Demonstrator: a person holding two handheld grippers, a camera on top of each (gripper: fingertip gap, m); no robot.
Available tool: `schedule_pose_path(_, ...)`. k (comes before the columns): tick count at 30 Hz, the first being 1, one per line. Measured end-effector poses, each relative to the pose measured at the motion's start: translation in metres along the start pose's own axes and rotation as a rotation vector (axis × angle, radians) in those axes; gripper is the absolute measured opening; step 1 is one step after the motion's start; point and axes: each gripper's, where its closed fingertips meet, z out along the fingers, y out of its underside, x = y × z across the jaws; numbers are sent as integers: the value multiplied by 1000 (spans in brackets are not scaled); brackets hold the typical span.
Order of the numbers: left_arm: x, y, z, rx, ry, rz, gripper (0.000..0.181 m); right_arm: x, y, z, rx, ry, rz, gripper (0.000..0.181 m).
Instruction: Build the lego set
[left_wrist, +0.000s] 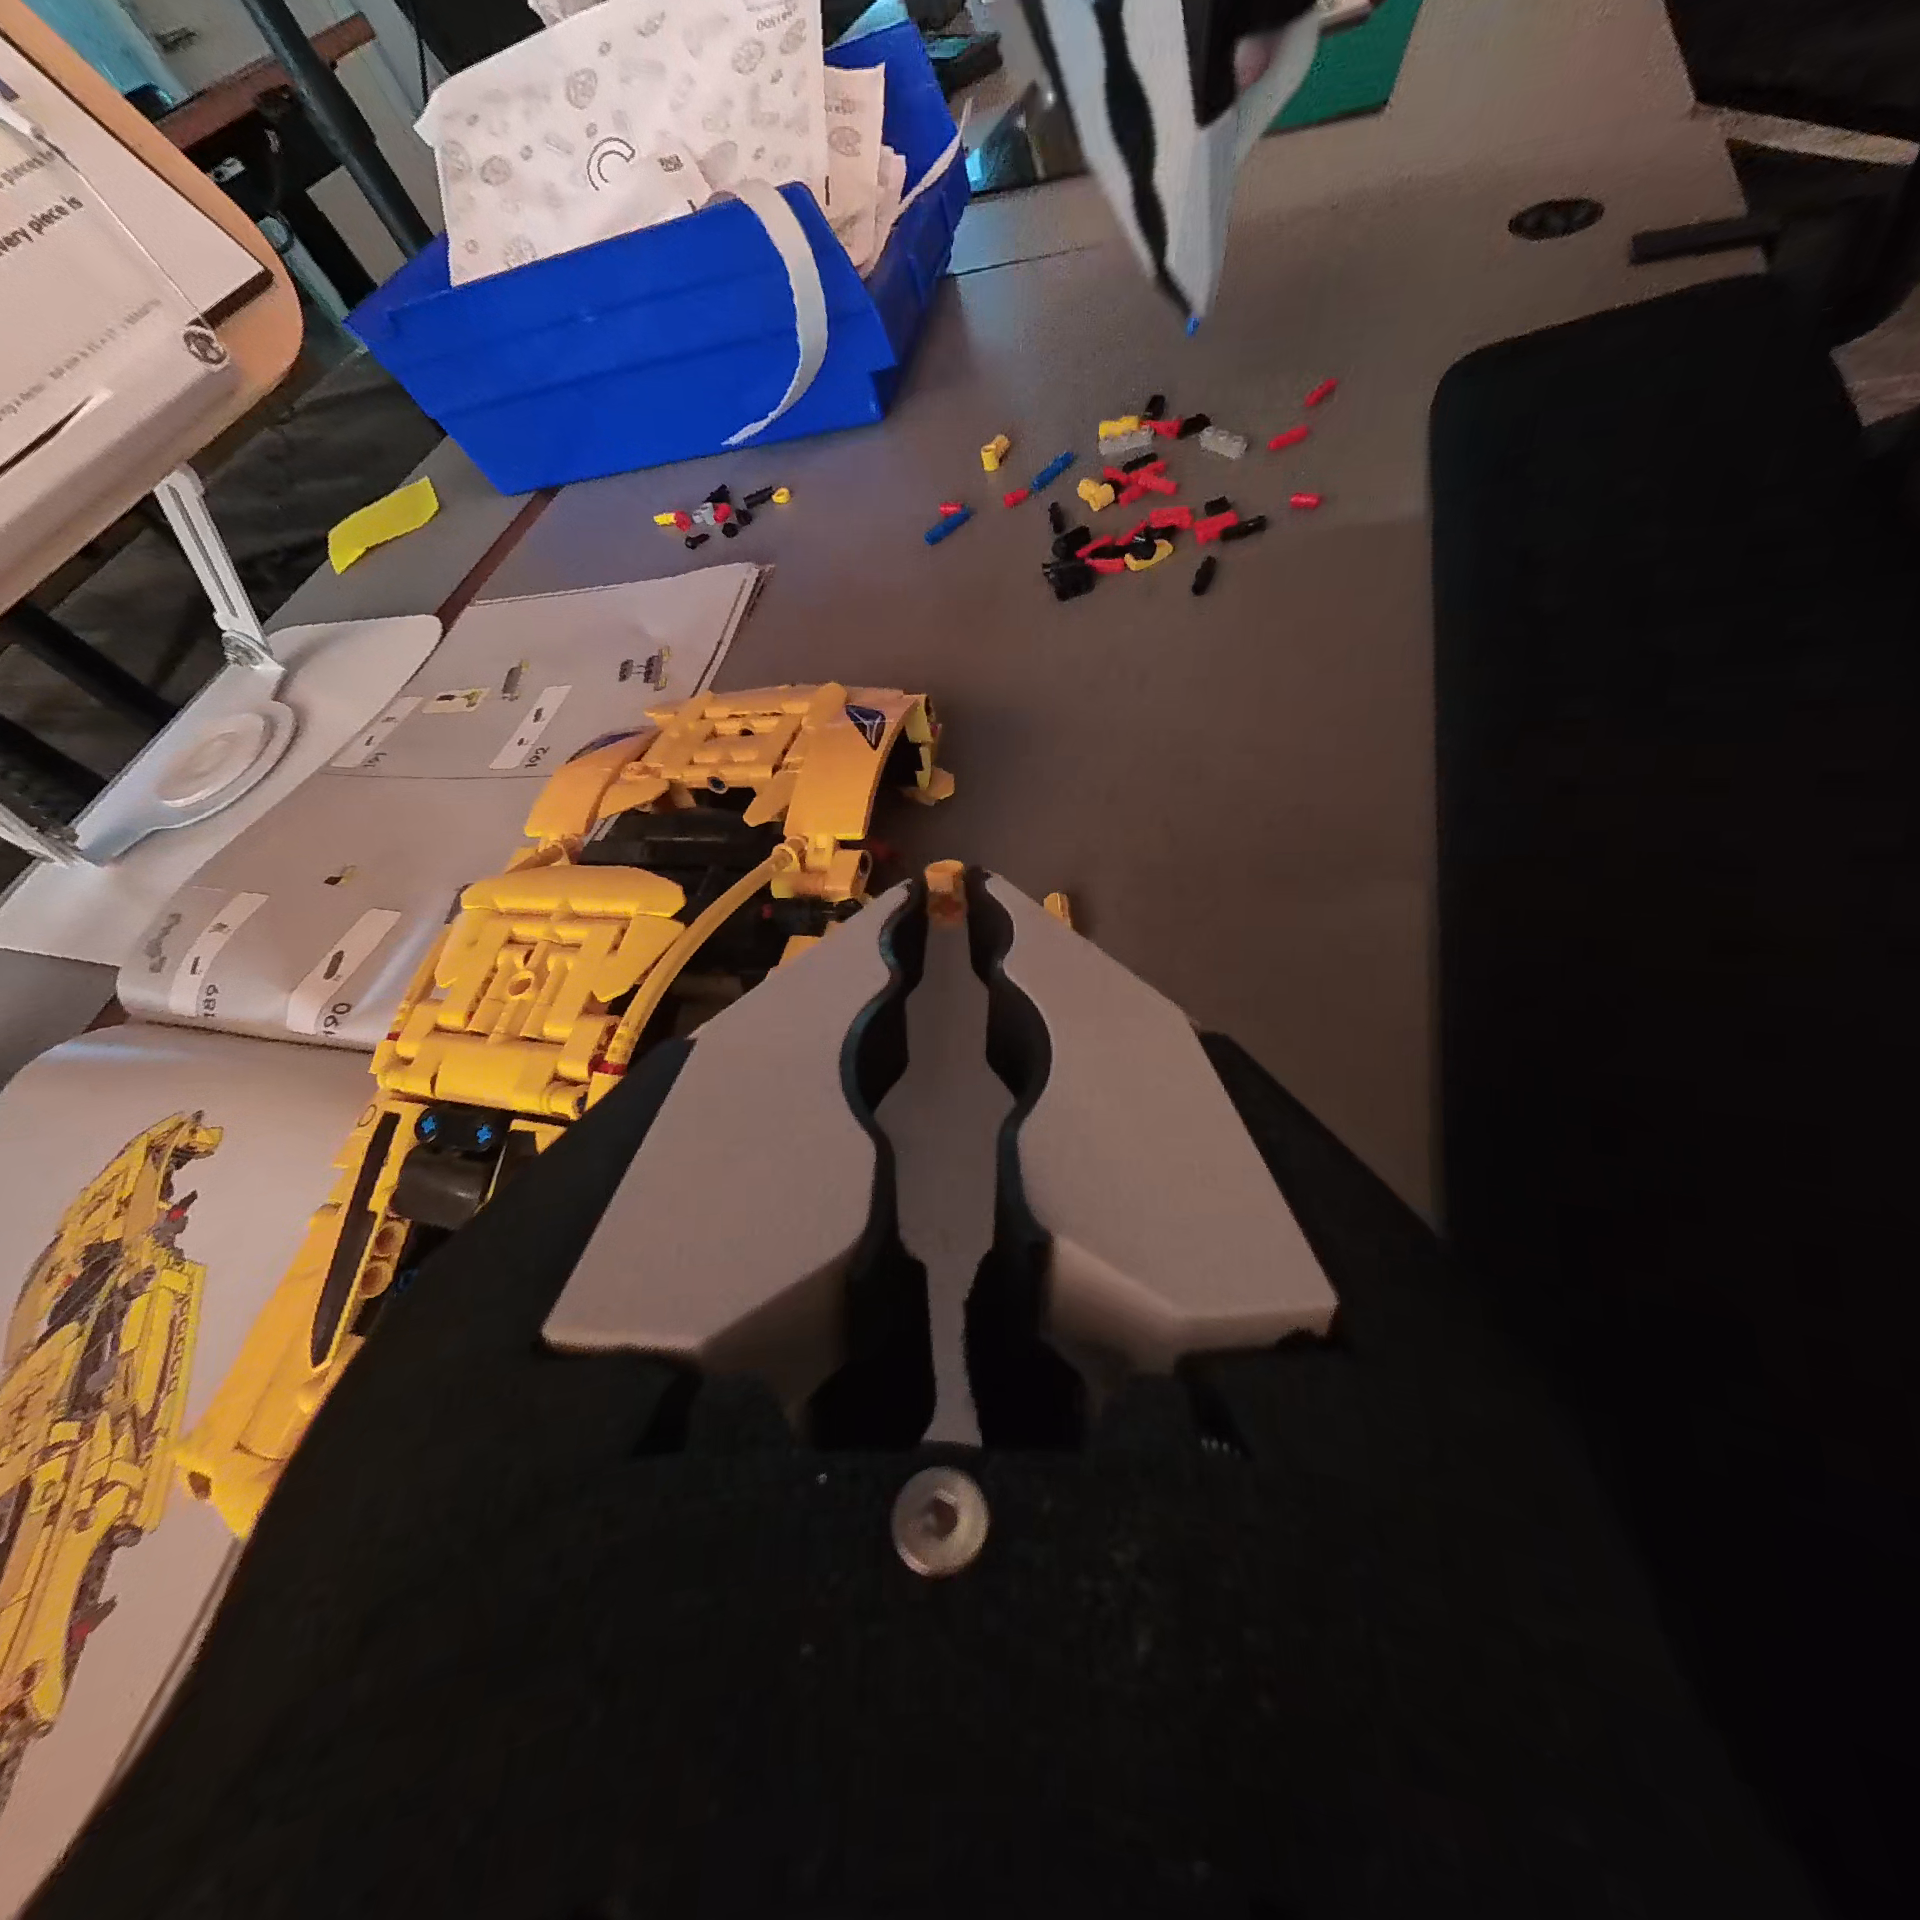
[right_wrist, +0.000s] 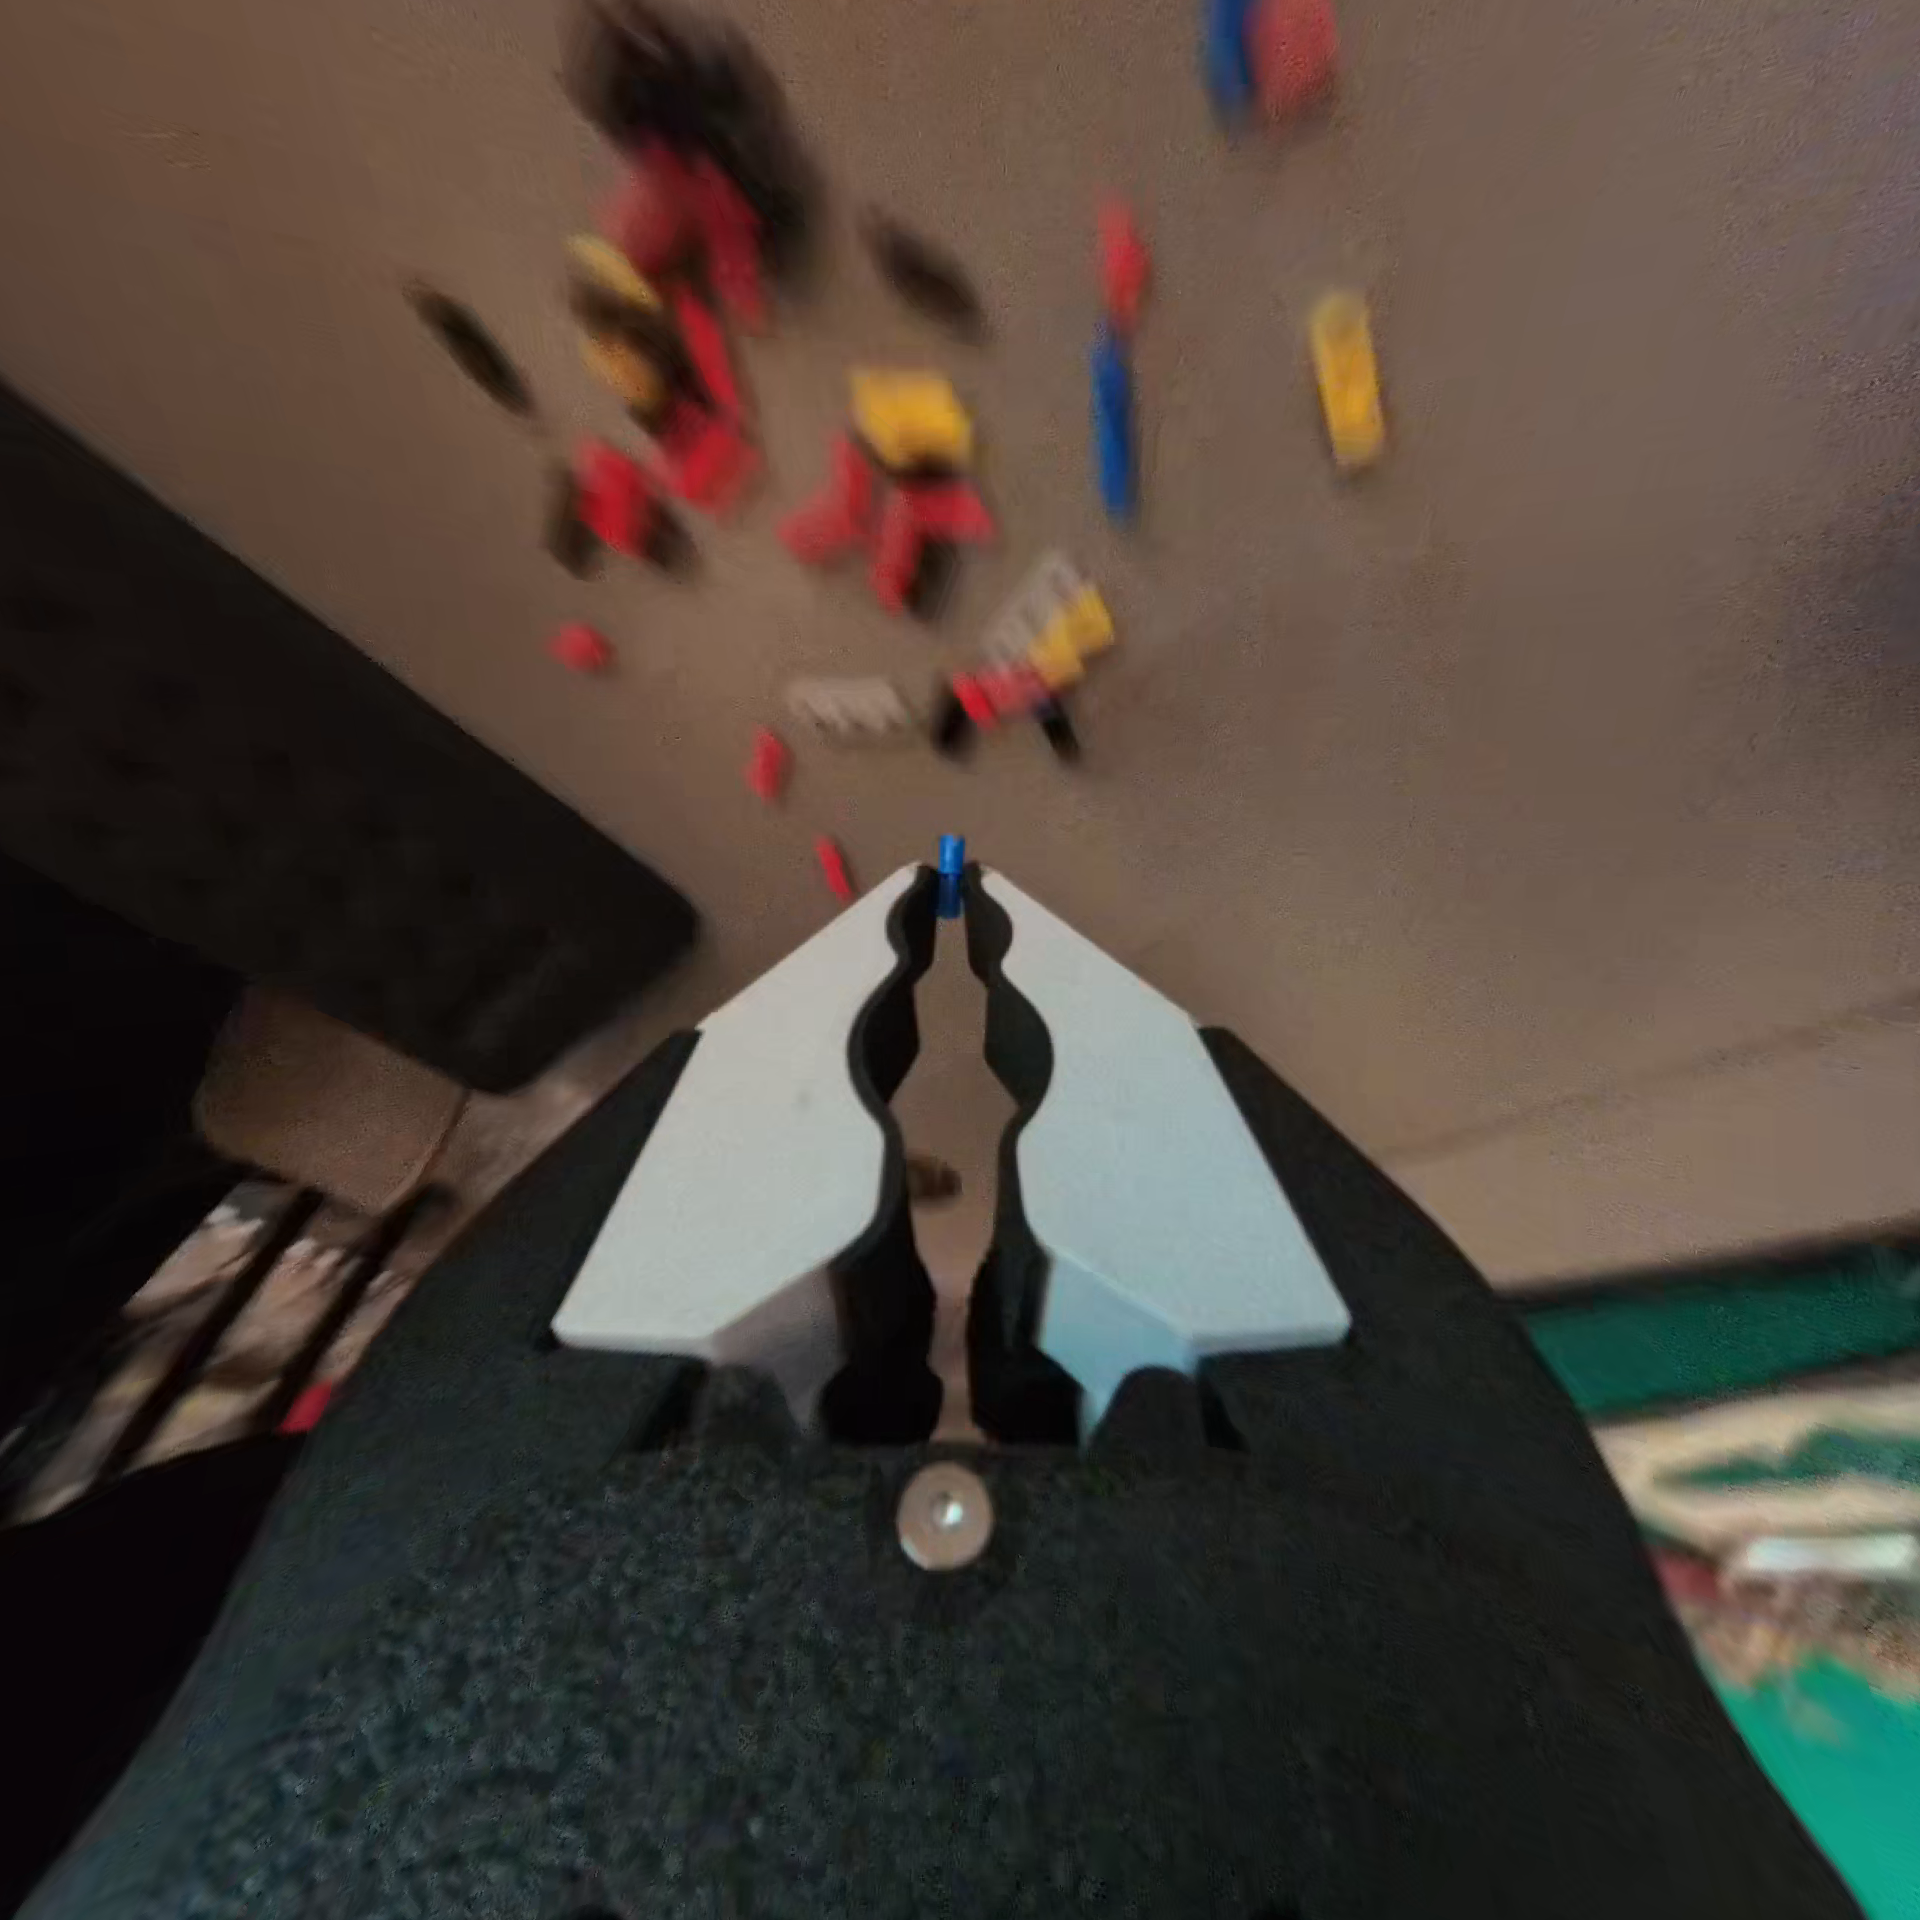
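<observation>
Blue peg (right_wrist: 949, 879) in raised right gripper (right_wrist: 949, 883)

Looks like an office or lab workbench that's doubling as a hobby build station. A grey laminate desk (left_wrist: 1195, 727) is running the whole width, with a round cable grommet (left_wrist: 1555, 218) sitting in it, which screams office furniture. A blue plastic parts bin (left_wrist: 644, 343) is overflowing with crumpled printed paper bags, and an open instruction booklet (left_wrist: 436, 769) is lying flat beside a white stand base (left_wrist: 208, 748). A black chair back (left_wrist: 1662, 727) is crowding the right side, and a green cutting mat (right_wrist: 1714, 1340) is peeking in at the edge.
</observation>
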Motion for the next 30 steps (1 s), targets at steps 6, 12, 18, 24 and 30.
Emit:
schedule_pose_path(6, 2, 2, 0, -16, -7, 27, 7, 42, 89, 34, -341, -59, 217, 4)
schedule_pose_path(12, 1, 5, 1, -32, -14, 33, 7, 51, 113, 44, -498, -29, 241, 4)
schedule_pose_path(18, 3, 8, 3, -52, -10, 44, 8, 52, 115, 46, -552, -12, 212, 4)
schedule_pose_path(24, 0, 7, 1, -52, -17, 46, 7, 53, 112, 46, -560, -12, 190, 4)
schedule_pose_path(30, 1, 8, 1, -64, -14, 49, 7, 53, 112, 47, -567, -15, 175, 4)
